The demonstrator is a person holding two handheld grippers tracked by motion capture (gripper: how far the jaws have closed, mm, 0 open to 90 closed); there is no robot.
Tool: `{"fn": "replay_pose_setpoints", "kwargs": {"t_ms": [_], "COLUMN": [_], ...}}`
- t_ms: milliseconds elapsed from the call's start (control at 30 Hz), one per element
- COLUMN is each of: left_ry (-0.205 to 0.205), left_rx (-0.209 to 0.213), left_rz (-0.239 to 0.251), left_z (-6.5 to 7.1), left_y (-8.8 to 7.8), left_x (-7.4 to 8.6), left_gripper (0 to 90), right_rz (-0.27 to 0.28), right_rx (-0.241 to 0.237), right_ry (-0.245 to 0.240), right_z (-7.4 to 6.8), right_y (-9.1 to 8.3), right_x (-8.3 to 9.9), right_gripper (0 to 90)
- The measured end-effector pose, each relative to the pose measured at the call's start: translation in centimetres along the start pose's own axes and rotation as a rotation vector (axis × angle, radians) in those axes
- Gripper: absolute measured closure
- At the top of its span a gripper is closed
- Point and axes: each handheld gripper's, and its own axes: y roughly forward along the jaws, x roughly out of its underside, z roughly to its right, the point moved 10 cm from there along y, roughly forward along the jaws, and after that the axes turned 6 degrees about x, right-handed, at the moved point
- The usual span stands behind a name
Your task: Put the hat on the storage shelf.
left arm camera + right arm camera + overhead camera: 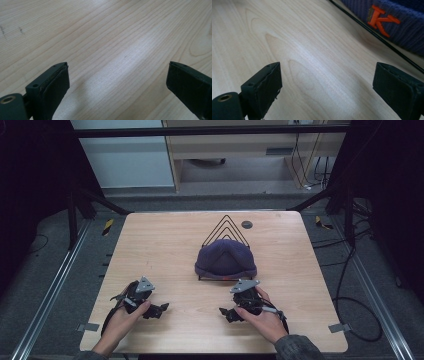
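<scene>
Nearest the person, both grippers rest low on the pale wooden table [165, 250], short of the beanie [226, 259] that serves as landmark: the left gripper [161, 310] sits well to the beanie's near left, held by the left hand [127, 312], and the right gripper [223, 311] lies just in front of it, under the right hand [260, 312]. Each has its jaws spread wide with bare wood between them, seen plainly in the left gripper view [117, 80] and the right gripper view [327, 82]. Beyond them the dark blue knit beanie is draped over a black wire rack [226, 227], cuff toward the person, crown away, its long axis running across the table; an orange letter K [382, 18] shows on the cuff. The rack's triangular loops rise behind the beanie, and a small grey disc [246, 224] lies past it near the far edge. Open tabletop spreads to either side of the beanie. Farther off are grey floor, black cables [350, 270] and a light wooden cabinet [250, 145].
</scene>
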Motion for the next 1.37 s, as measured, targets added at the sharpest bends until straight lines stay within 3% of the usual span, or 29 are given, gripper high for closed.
{"fn": "replay_pose_setpoints", "kwargs": {"t_ms": [433,600,800,1067,1367], "left_ry": [-0.042,-0.048,-0.062,-0.042,-0.031], "left_rx": [-0.01,-0.016,-0.014,-0.01,0.003], "left_rz": [-0.01,-0.027,-0.033,-0.019,-0.013], "left_z": [-1.7,-2.1,-2.2,-2.2,-2.2], "left_y": [1.1,1.3,1.6,1.6,1.5], "left_x": [0.2,0.5,0.7,0.8,1.0], "left_gripper": [3.9,3.8,1.5,0.0,0.0], "right_rz": [-0.038,-0.029,-0.017,0.026,0.025], "right_rx": [0.048,0.06,0.088,0.105,0.112], "right_ry": [0.05,0.067,0.046,0.044,0.048], "right_z": [1.6,1.8,1.9,1.7,1.7], "right_y": [1.7,1.9,2.2,2.6,2.5], "right_x": [0.4,0.3,0.3,0.2,0.2], "right_gripper": [9.7,9.4,7.9,5.8,5.8]}}
